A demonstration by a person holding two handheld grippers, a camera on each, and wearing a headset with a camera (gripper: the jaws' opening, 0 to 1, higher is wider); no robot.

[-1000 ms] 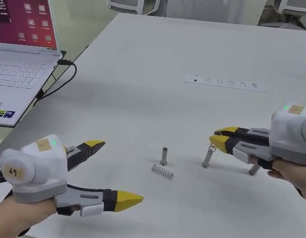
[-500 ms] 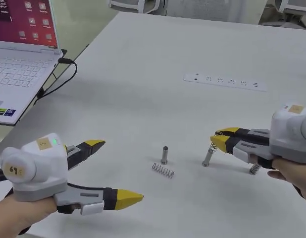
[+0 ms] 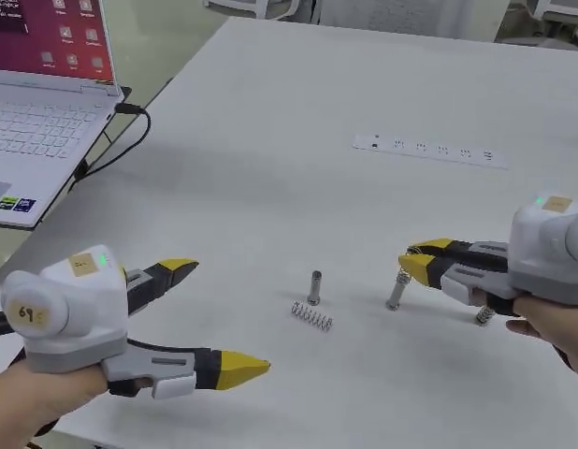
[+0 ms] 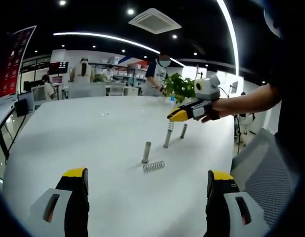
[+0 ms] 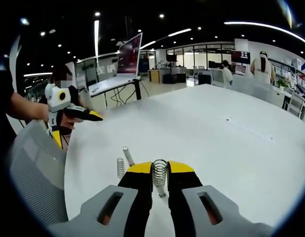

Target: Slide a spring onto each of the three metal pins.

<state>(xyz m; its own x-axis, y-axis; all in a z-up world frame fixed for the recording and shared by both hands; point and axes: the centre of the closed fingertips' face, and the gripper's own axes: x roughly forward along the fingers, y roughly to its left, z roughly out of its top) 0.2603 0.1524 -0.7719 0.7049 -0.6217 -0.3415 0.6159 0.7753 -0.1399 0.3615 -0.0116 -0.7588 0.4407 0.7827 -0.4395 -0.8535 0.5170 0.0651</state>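
My right gripper (image 3: 412,263) is shut on a spring (image 3: 402,278) at the top of a leaning metal pin (image 3: 395,297); in the right gripper view the spring (image 5: 160,174) stands between the yellow tips. Partly behind that gripper is a second pin (image 3: 484,316) wearing a spring. At the table's middle a bare pin (image 3: 314,287) stands upright, with a loose spring (image 3: 311,316) lying just in front of it. My left gripper (image 3: 214,320) hangs open at the near left with nothing in it, and the bare pin (image 4: 146,152) and loose spring (image 4: 153,166) lie ahead of it.
An open laptop (image 3: 36,103) with a black cable (image 3: 111,154) sits at the far left, by the table's left edge. A white power strip (image 3: 429,150) lies further back. People stand beyond the table in the left gripper view.
The head camera has shifted a little. Both grippers, the pins and the loose spring keep their places.
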